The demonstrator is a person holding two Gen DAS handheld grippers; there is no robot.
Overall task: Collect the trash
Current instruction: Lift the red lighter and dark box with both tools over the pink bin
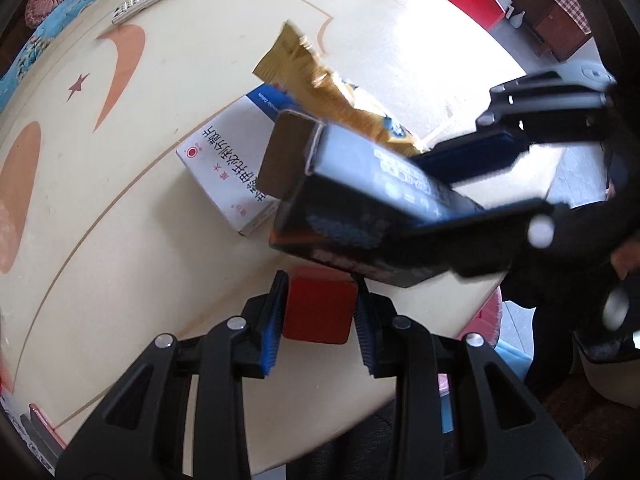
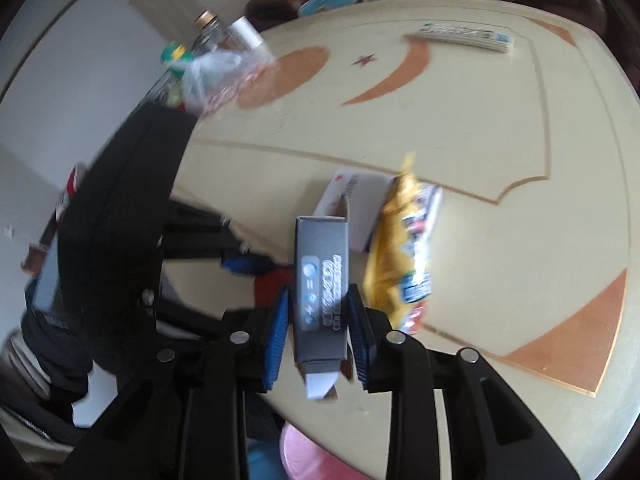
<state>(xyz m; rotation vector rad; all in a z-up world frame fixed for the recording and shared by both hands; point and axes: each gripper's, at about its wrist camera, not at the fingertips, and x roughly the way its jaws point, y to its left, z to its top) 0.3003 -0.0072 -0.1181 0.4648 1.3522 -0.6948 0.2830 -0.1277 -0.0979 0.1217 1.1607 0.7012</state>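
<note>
The dark carton (image 2: 322, 276), clenched in the right gripper (image 2: 320, 332), hangs just above the table (image 1: 120, 280) beside the left gripper (image 1: 320, 312), itself clamped on a red block (image 1: 320, 306): pickup looks done, a bin next.

Snack wrapper (image 2: 404, 248) lies partly on medicine box (image 2: 360, 208) on tabletop (image 2: 520, 208); remote (image 2: 466, 37) far behind, near tabletop edge.
</note>
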